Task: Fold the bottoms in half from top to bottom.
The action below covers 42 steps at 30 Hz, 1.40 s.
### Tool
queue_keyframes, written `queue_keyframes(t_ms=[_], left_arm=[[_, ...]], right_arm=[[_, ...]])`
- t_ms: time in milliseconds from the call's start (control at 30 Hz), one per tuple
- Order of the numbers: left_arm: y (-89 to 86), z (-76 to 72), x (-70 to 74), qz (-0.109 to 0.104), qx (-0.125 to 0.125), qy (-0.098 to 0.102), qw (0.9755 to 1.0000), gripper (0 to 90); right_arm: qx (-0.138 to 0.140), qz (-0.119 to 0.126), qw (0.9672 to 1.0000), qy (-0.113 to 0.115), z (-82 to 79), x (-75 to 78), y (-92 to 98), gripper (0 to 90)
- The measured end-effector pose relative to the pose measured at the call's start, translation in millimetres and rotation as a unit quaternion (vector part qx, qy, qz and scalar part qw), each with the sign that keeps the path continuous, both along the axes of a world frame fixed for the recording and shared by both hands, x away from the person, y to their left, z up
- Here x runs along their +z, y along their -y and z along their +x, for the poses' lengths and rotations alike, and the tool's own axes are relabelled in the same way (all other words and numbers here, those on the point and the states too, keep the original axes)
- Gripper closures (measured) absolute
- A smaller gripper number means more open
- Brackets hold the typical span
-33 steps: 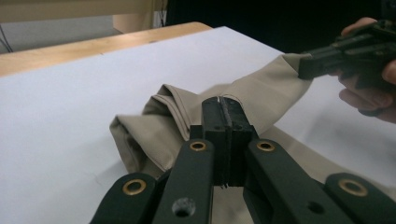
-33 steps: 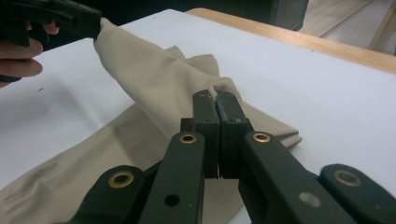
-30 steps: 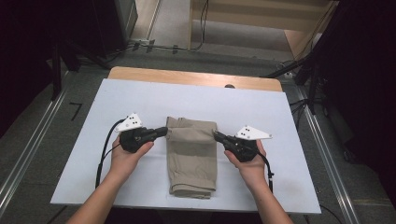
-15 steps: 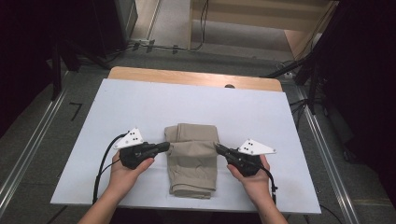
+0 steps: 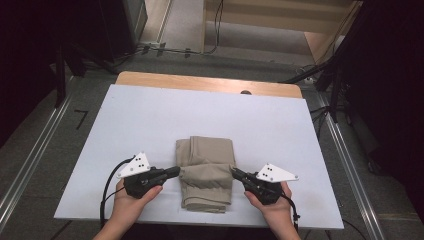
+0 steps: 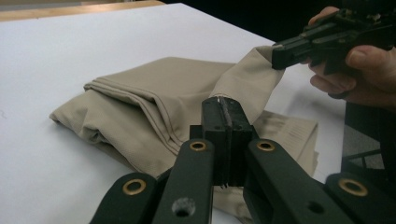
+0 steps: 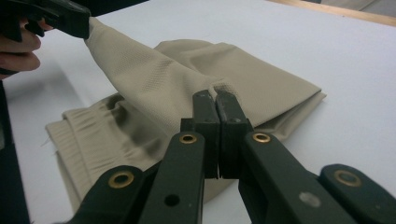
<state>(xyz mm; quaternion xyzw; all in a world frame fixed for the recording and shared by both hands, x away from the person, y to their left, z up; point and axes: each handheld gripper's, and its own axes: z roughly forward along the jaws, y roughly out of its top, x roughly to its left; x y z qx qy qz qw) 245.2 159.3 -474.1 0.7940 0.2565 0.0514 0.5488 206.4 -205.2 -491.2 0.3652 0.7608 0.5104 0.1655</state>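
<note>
Stretching between both tongs (image 5: 176,171) (image 5: 235,172) (clamped): beige folded cloth (image 5: 207,172).

The trousers (image 5: 206,172) are beige cloth, matt, with a fine woven mesh texture and a gathered, ribbed waistband at the near end. The table (image 5: 150,120) has a smooth, matt white top, with a bare wood strip along its far edge. Both grippers' jaws are matt black plastic with brass-coloured metal rivets.

Lab-like recording space, white table (image 5: 150,115), floor rails (image 5: 30,165), cables (image 5: 165,50), dark surroundings
</note>
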Motion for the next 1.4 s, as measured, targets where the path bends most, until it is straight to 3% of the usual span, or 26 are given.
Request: queue_keyframes(t_ms=[233, 433, 500, 600, 667, 733, 800, 867, 967, 1067, 1167, 1267, 1300, 1400], left_arm=[[-5.5, -14.8, 3.3, -0.004, -0.007, 0.006, 0.9999, 90.0], [-8.8, -30.9, 0.8, -0.002, -0.021, -0.003, 0.9998, 90.0], [-9.1, -36.4, 0.8, 0.000, -0.044, -0.021, 0.9988, 90.0], [-11.5, -49.4, 1.6, 0.015, -0.081, -0.020, 0.9964, 90.0], [-15.6, -55.4, 1.8, 0.003, -0.099, -0.026, 0.9948, 80.9], [-19.3, -56.8, 3.5, -0.012, -0.092, -0.026, 0.9953, 67.6], [-19.7, -51.6, 5.4, -0.031, -0.081, -0.031, 0.9957, 60.0], [-15.3, -43.0, 5.3, -0.046, -0.070, -0.040, 0.9957, 62.0], [2.7, -33.4, 0.9, -0.025, -0.061, -0.047, 0.9967, 77.7], [20.6, -35.5, -11.6, 0.008, -0.073, -0.057, 0.9957, 83.3], [29.2, -46.0, -25.7, 0.054, -0.086, -0.063, 0.9928, 83.0], [31.1, -51.2, -35.6, 0.078, -0.100, -0.080, 0.9886, 74.3], [30.3, -51.7, -36.4, 0.083, -0.103, -0.079, 0.9880, 73.9], [26.6, -51.0, -32.4, 0.067, -0.108, -0.081, 0.9886, 66.6]], right_arm=[[0.008, 0.001, 1.0000, -0.001, -18.2, -0.9, -1.3, 87.0], [0.011, 0.002, 0.9999, 0.001, -35.8, -2.3, 1.4, 86.5], [0.024, 0.003, 0.9997, 0.000, -43.1, -2.7, 2.3, 84.7], [0.063, -0.013, 0.9979, 0.005, -57.9, -1.6, 3.3, 76.3], [0.079, -0.009, 0.9968, 0.004, -68.6, 0.8, 6.4, 64.1], [0.069, -0.006, 0.9976, 0.008, -76.9, 3.9, 10.6, 57.1], [0.058, 0.002, 0.9983, 0.011, -79.2, 7.1, 14.0, 57.3], [0.045, 0.007, 0.9989, 0.014, -74.6, 9.0, 13.2, 63.0], [0.022, 0.009, 0.9997, 0.007, -59.9, 9.0, 4.0, 75.4], [0.015, 0.015, 0.9997, -0.011, -45.7, 2.5, -7.7, 81.6], [0.031, -0.016, 0.9989, -0.033, -46.9, -10.1, -19.0, 82.0], [0.052, -0.040, 0.9963, -0.056, -58.7, -22.2, -25.7, 80.5], [0.057, -0.051, 0.9950, -0.064, -62.1, -26.3, -27.7, 79.9], [0.072, -0.086, 0.9908, -0.076, -69.2, -32.6, -33.3, 70.1]])
